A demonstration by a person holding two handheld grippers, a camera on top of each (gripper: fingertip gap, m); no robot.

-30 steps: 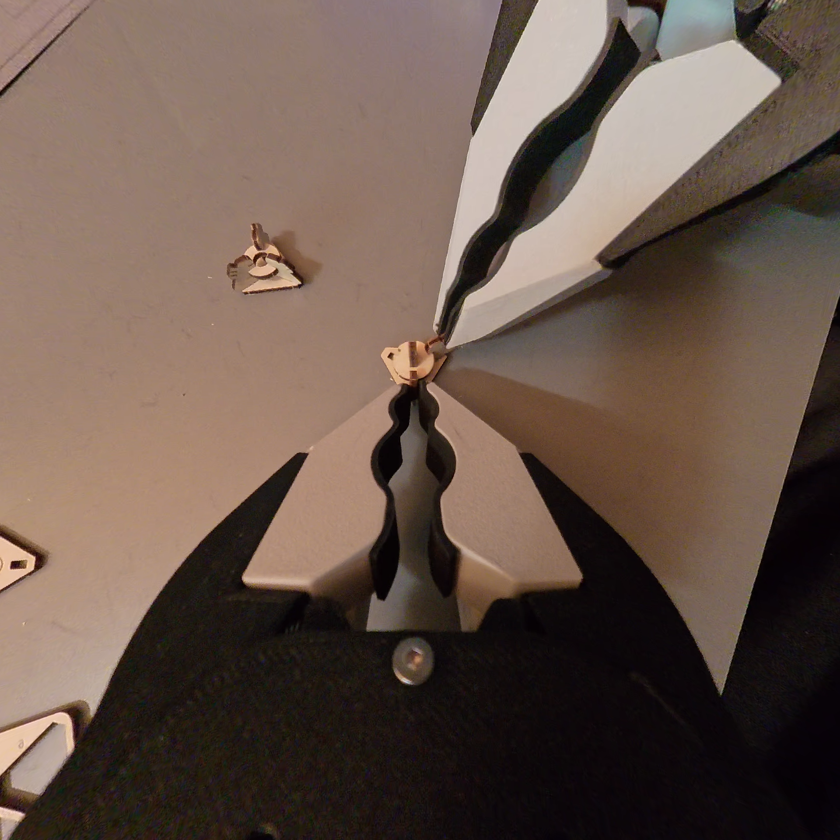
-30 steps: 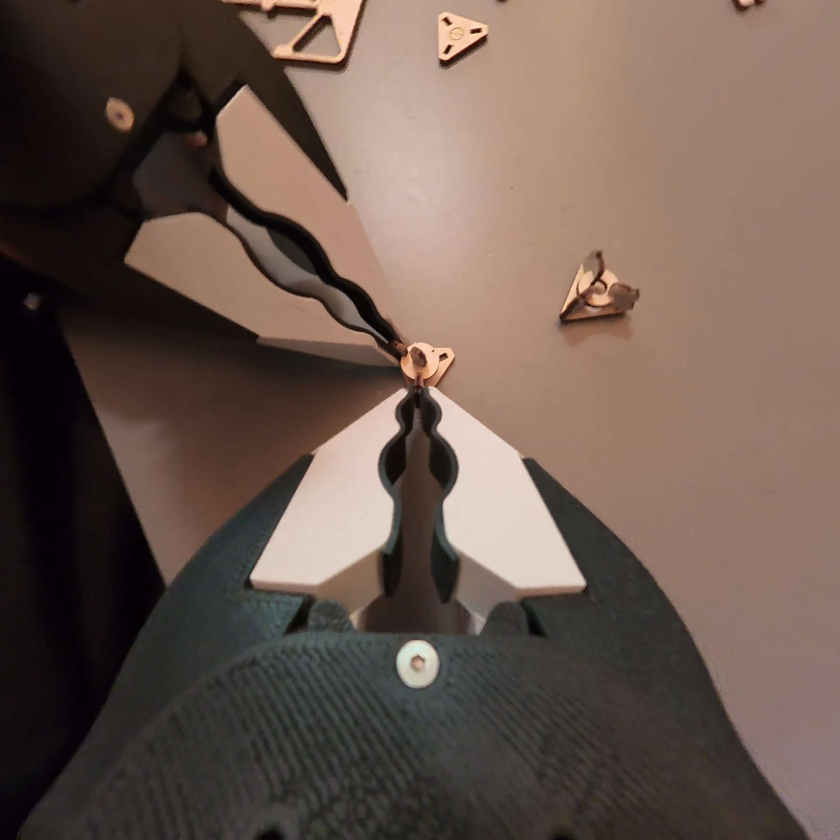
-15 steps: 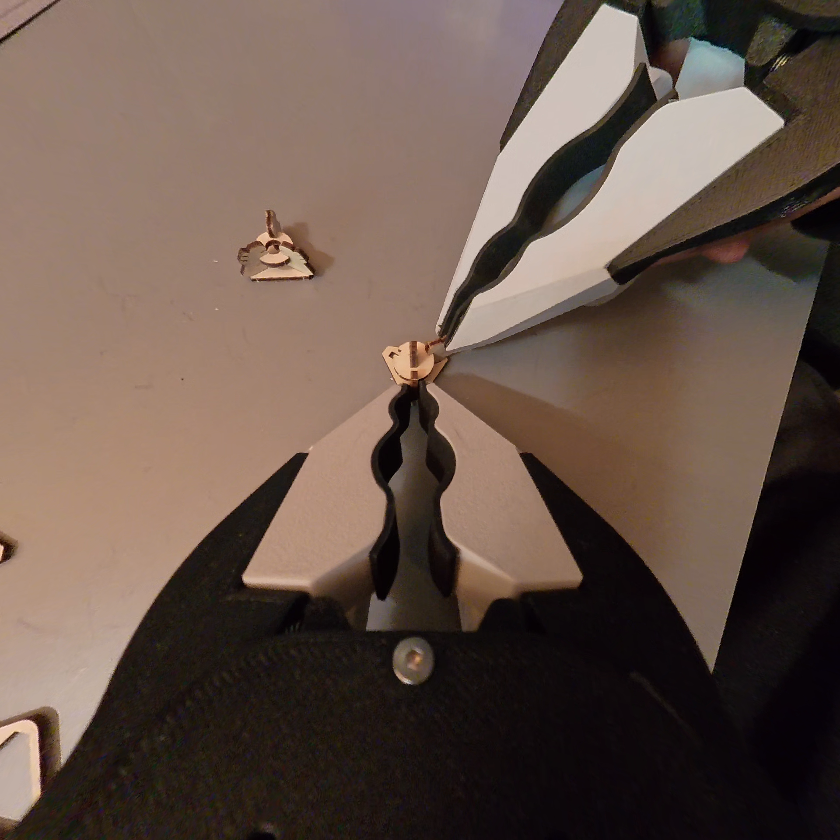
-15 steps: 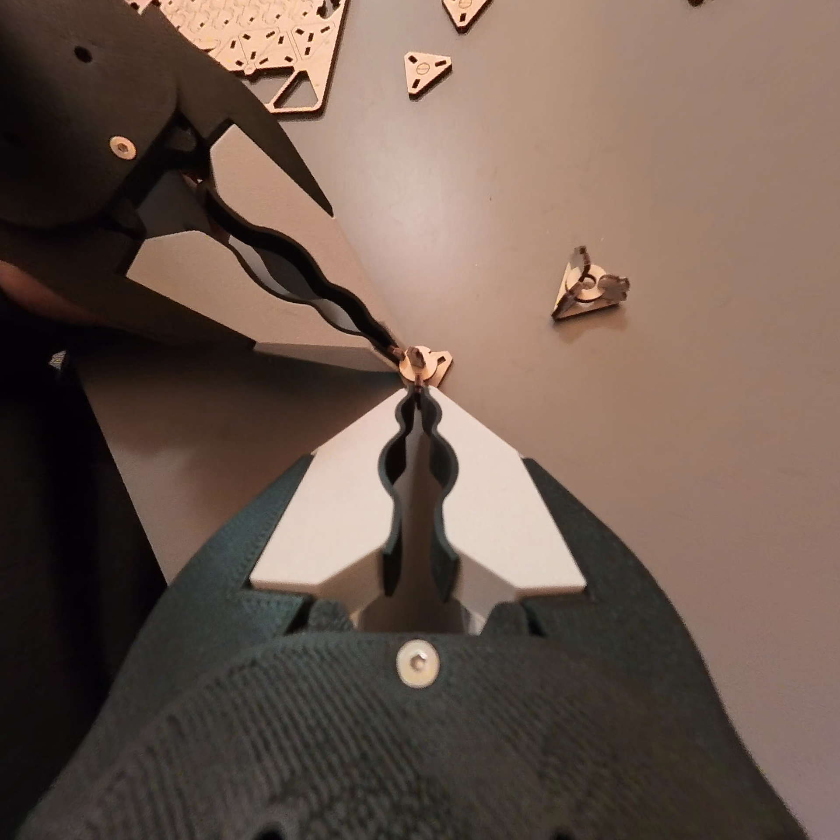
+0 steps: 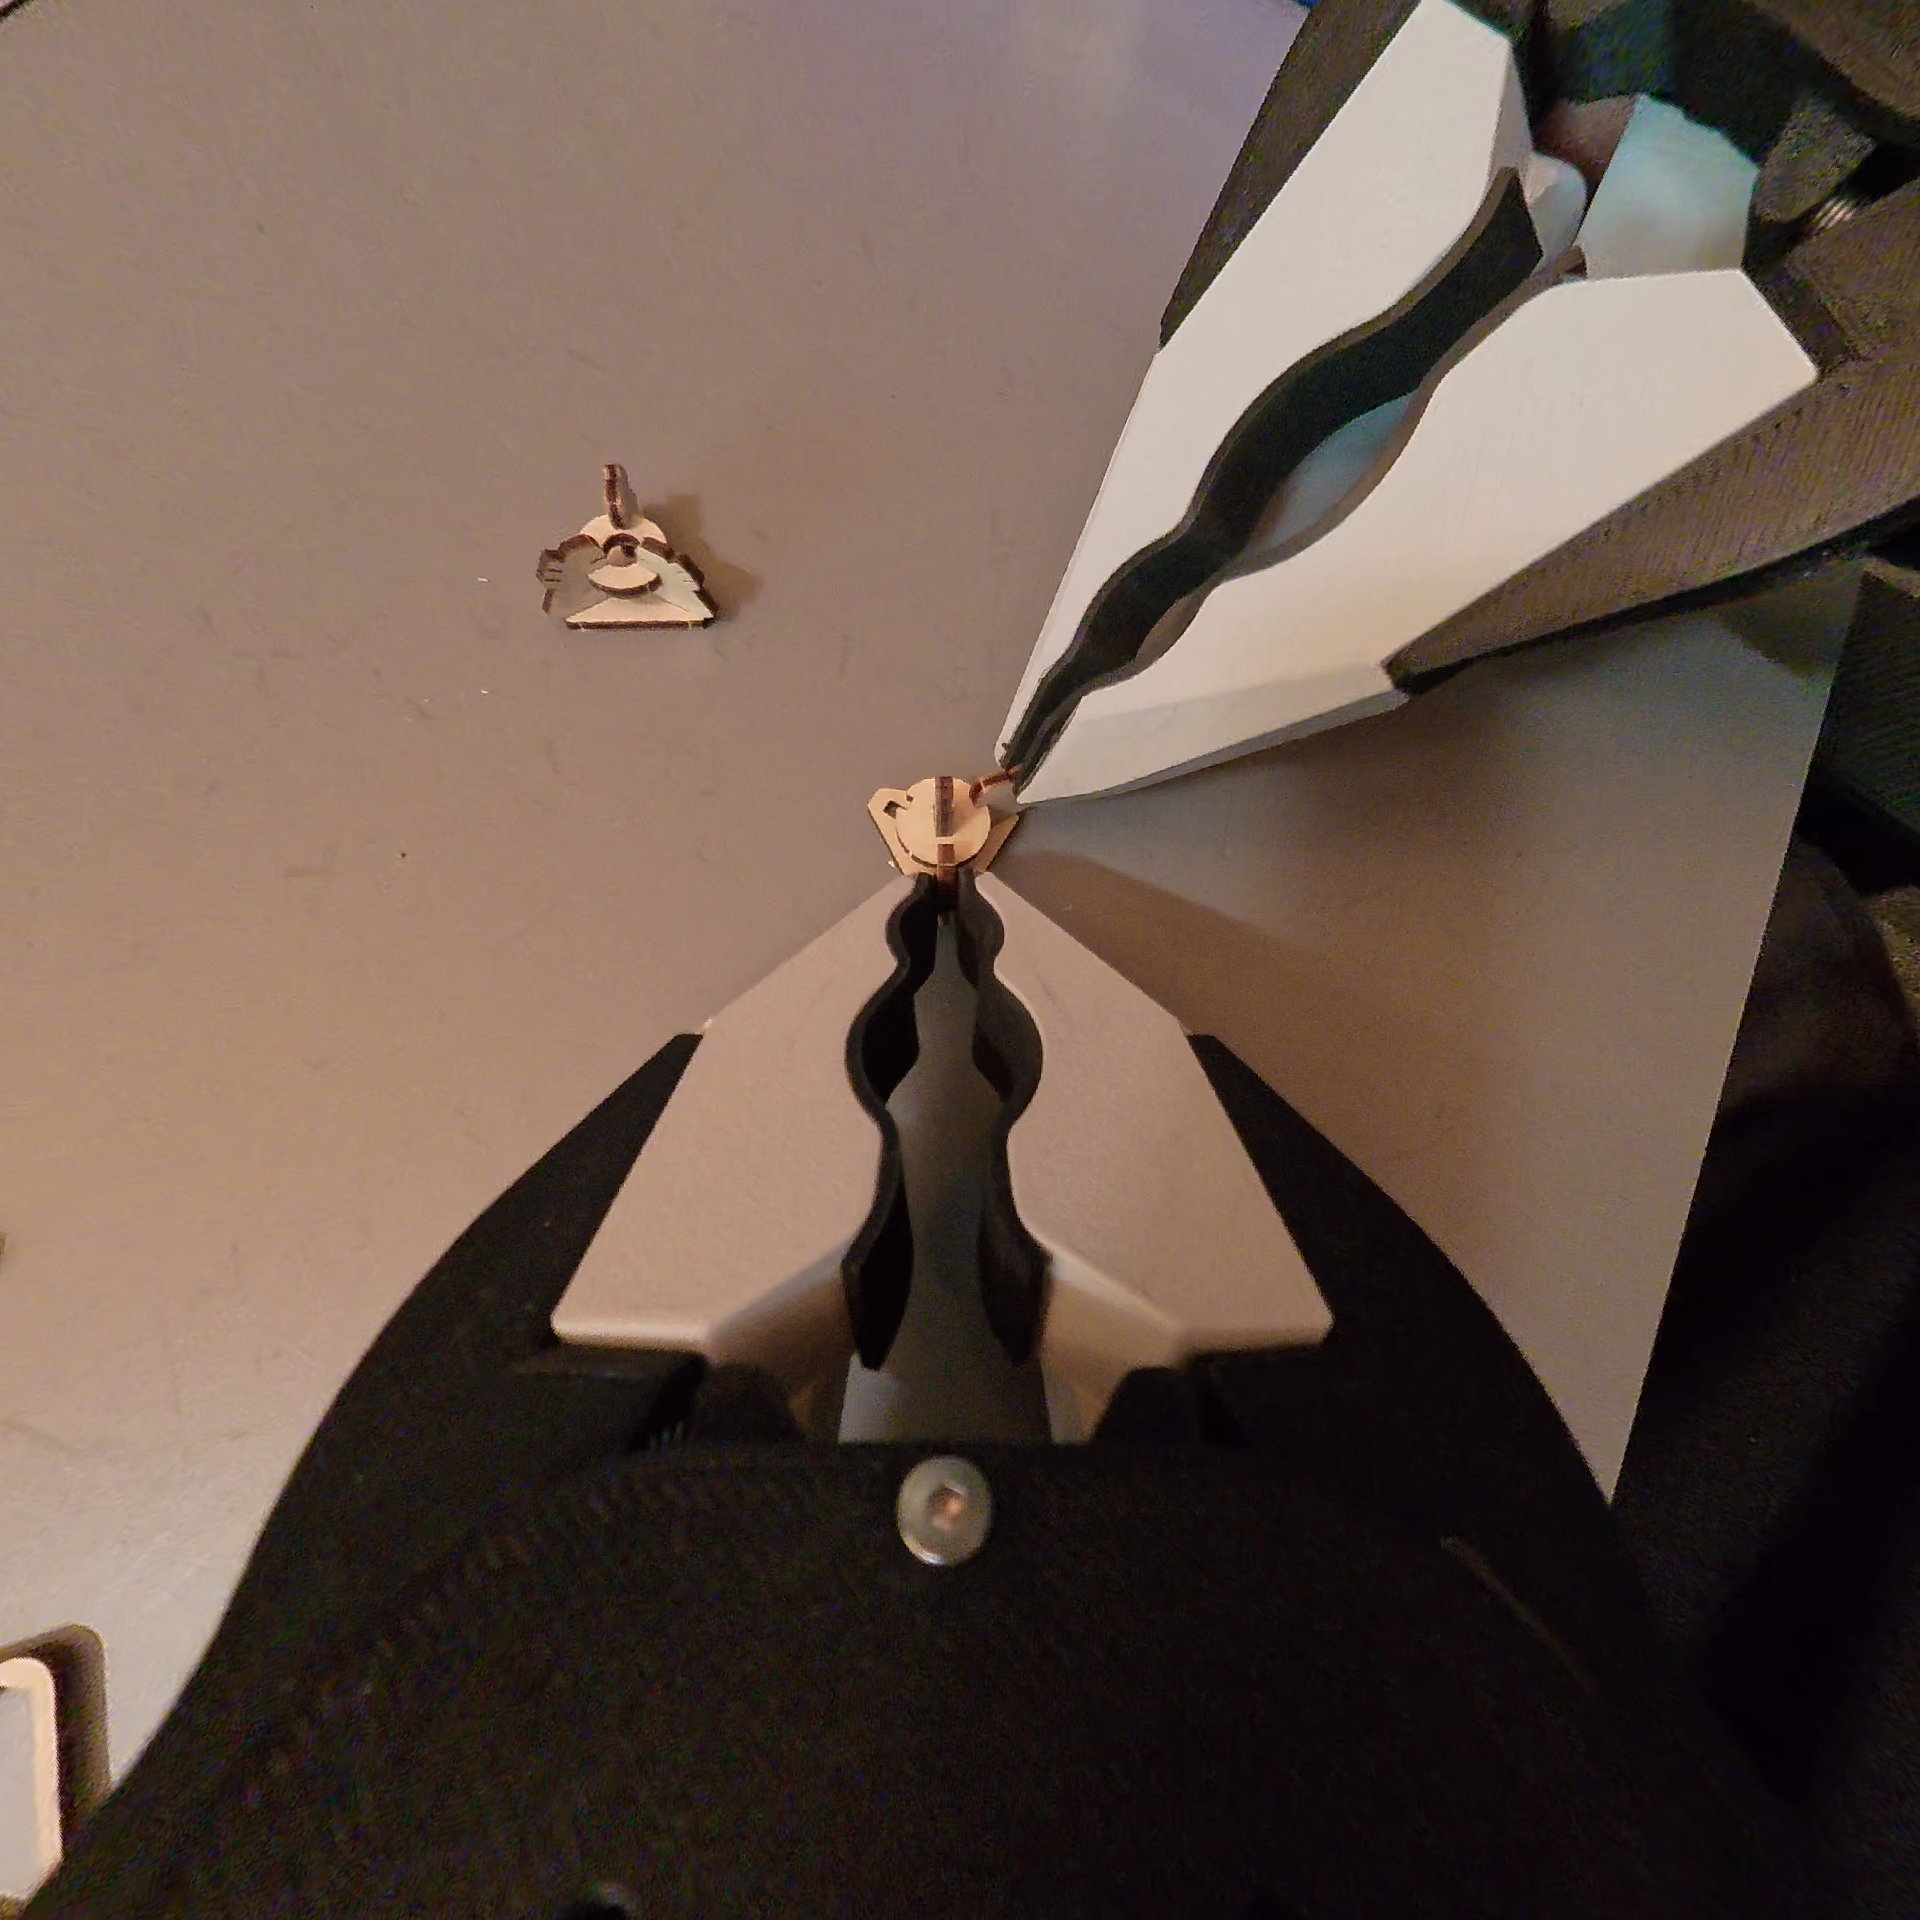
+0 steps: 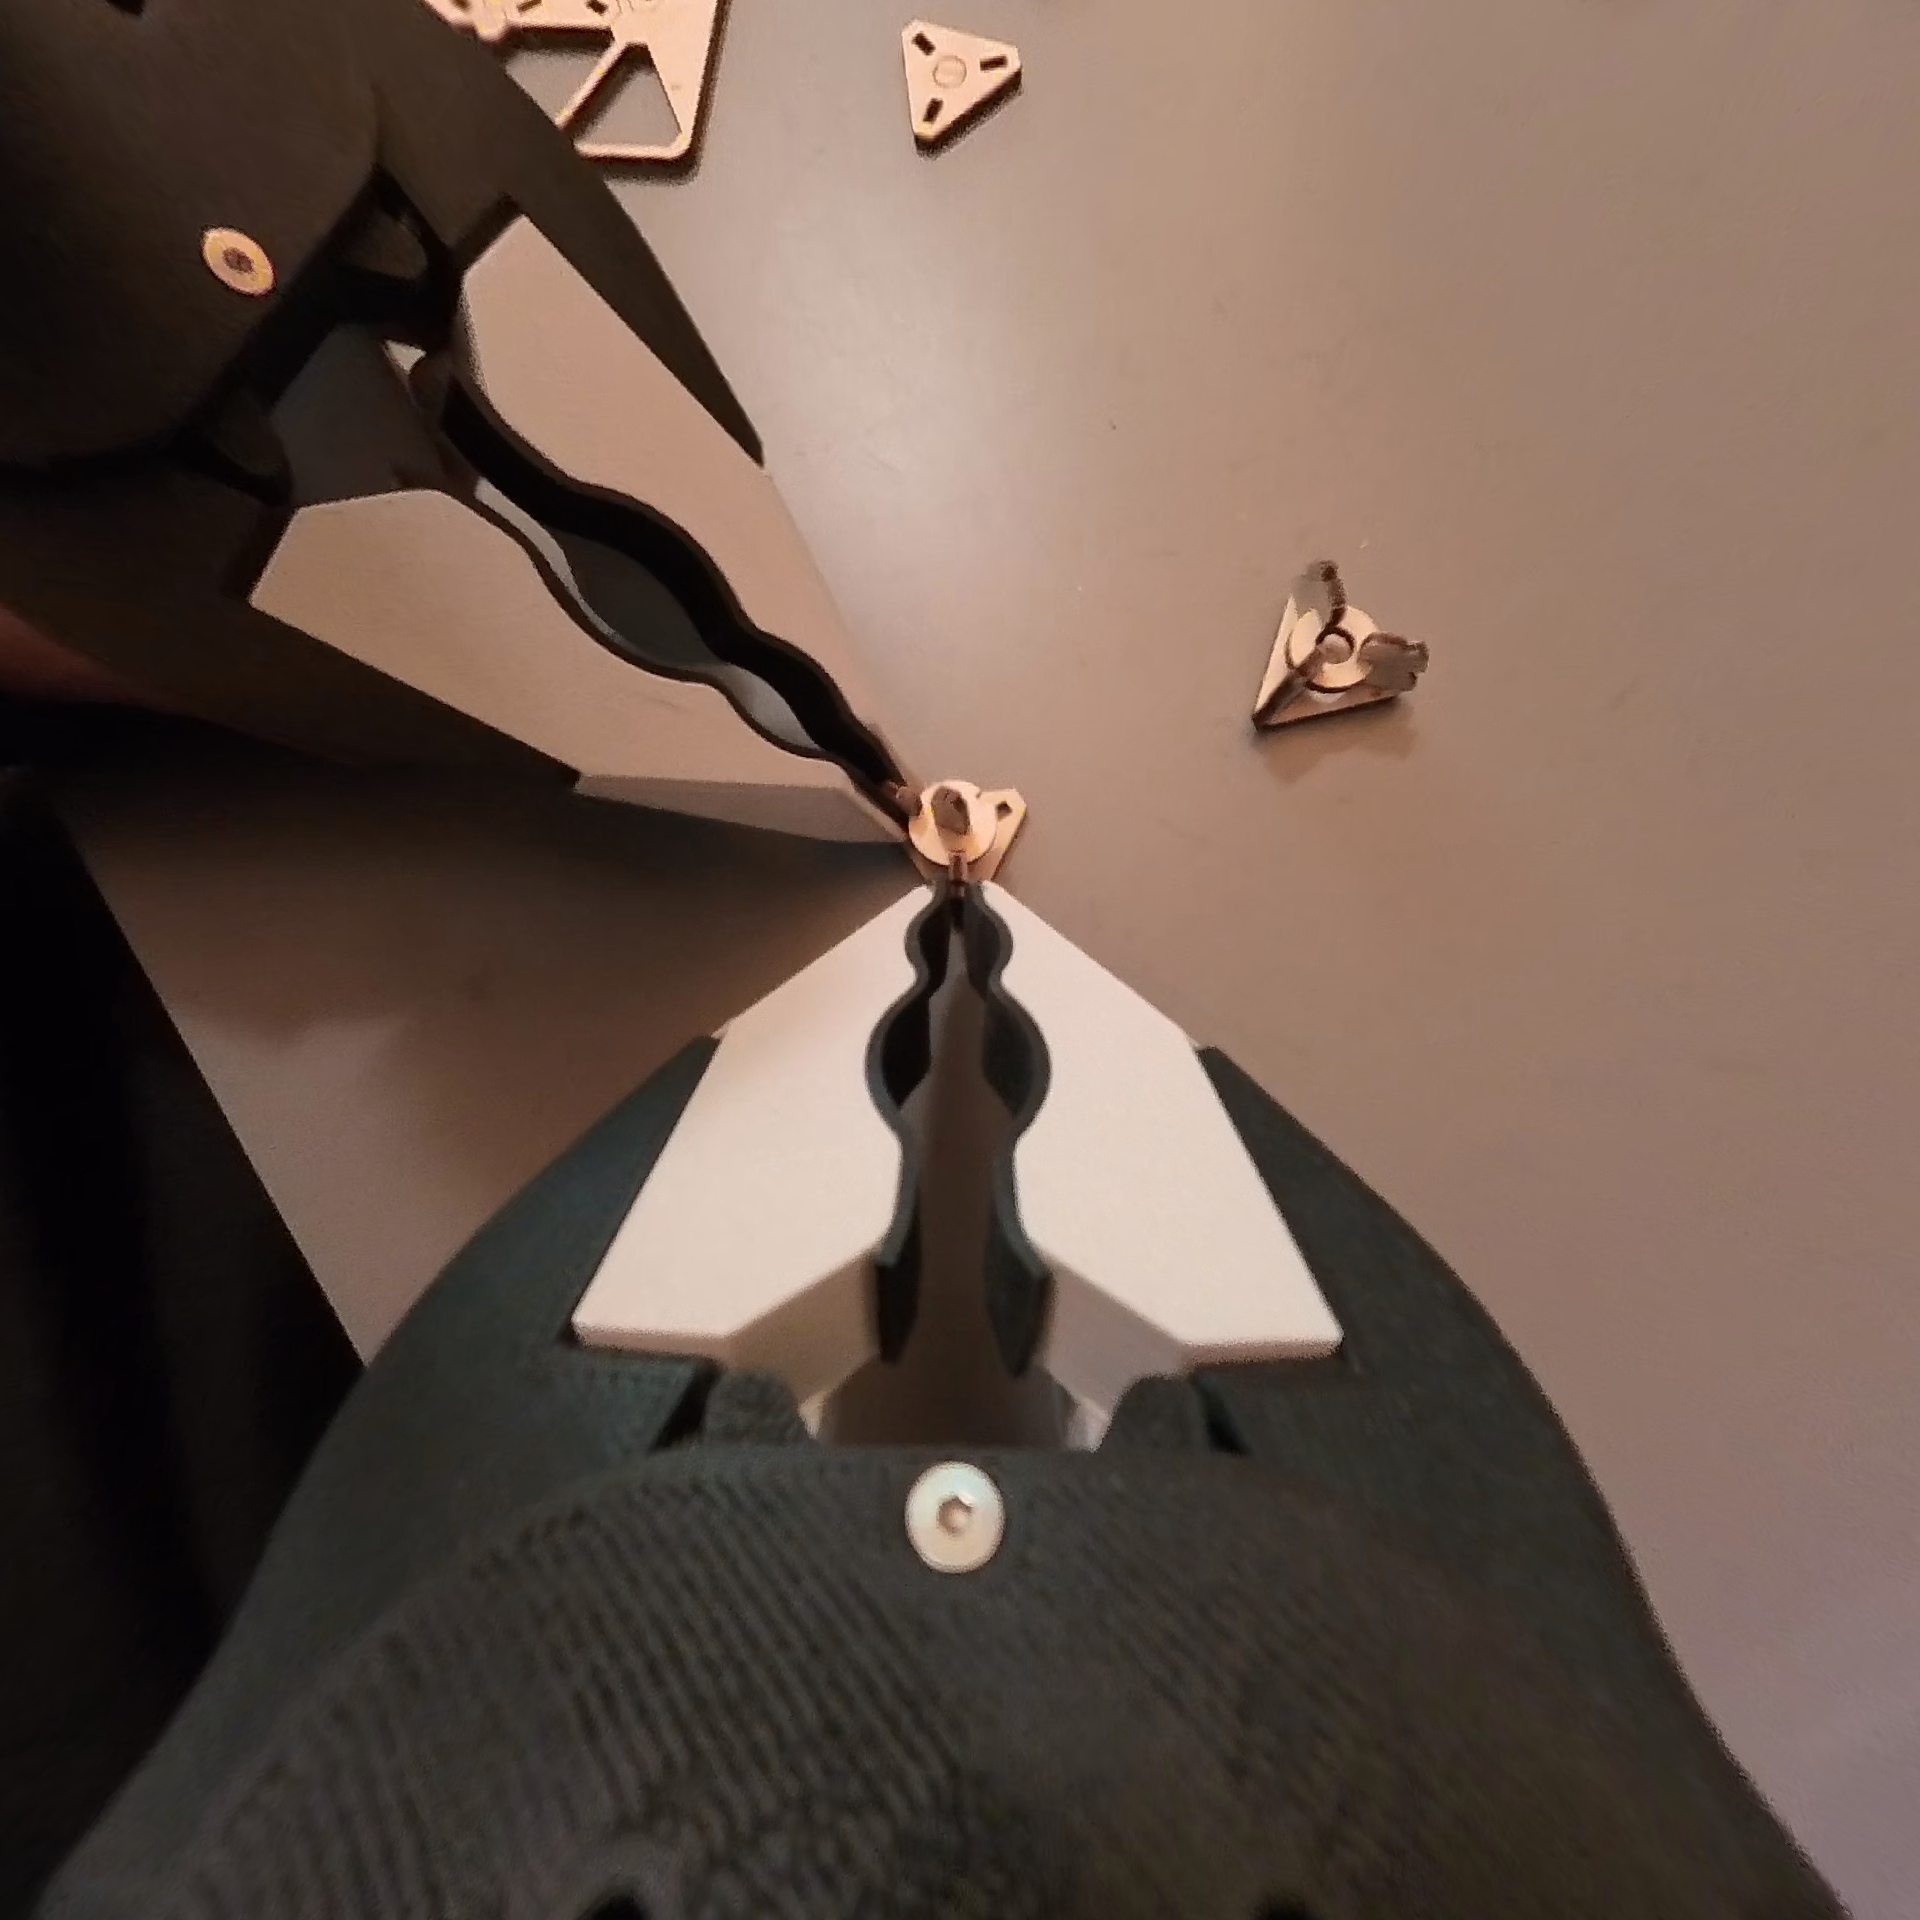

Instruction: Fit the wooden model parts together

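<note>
A small wooden assembly (image 5: 940, 821), a round disc on a triangular plate with thin upright tabs, sits between both grippers over the grey table (image 5: 312, 987). My left gripper (image 5: 943, 881) is shut on a thin tab at the assembly's near edge. My right gripper (image 5: 1023, 767) comes in from the upper right, shut on another thin tab. In the right wrist view the assembly (image 6: 966, 821) sits just past my right gripper (image 6: 956, 885), and the left gripper (image 6: 891, 795) pinches it from the upper left.
A second wooden triangle assembly (image 5: 623, 582) lies on the table to the left; it also shows in the right wrist view (image 6: 1335, 655). A flat wooden triangle (image 6: 961, 88) and a cut-out wooden sheet (image 6: 634, 83) lie farther off. The table edge (image 5: 1714, 1039) is close by. Both grippers' tips are close together, under 4 cm apart. The left tips stand about 15 cm off the flat wooden triangle (image 6: 961, 88).
Both grippers keep their hold on the assembly. The pair has shifted and turned slightly over the table; the right gripper now leans in at a somewhat different angle.
</note>
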